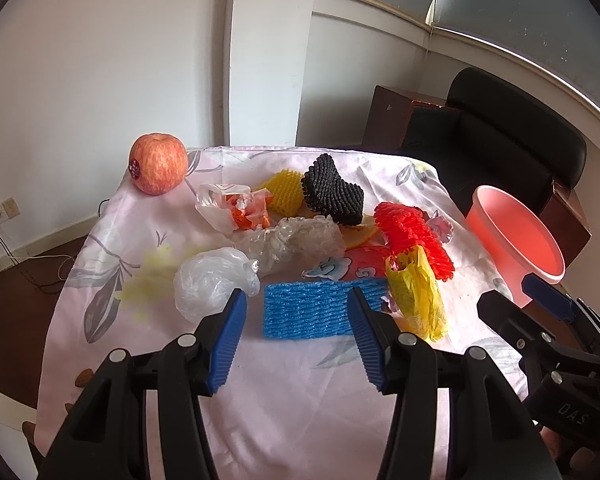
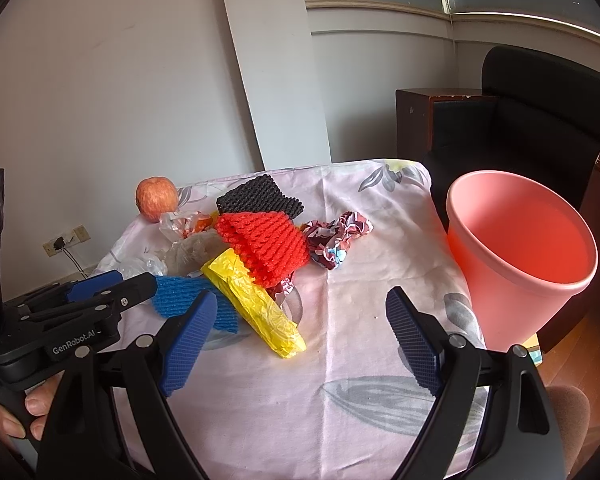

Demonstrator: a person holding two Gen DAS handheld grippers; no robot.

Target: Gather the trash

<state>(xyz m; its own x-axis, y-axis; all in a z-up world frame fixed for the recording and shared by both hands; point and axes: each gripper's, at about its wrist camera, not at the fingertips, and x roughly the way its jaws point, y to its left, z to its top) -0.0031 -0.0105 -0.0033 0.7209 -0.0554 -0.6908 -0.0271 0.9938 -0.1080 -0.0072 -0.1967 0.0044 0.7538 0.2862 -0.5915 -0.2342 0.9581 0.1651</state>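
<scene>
Left wrist view: the left gripper point(image 1: 298, 336) hovers with jaws apart before a blue foam-net sleeve point(image 1: 320, 309) lying on the floral-clothed table point(image 1: 300, 400). Right wrist view: the right gripper point(image 2: 300, 344) (jaws spread, empty) faces a crumpled yellow plastic bag point(image 2: 256, 304), with the pink plastic bin point(image 2: 520, 256) at the table's right edge.

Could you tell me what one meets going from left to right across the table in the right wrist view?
Apple → blue foam net → yellow plastic bag → crumpled patterned wrapper → pink bin, at the table's right edge. Both tools are open and empty.
</scene>
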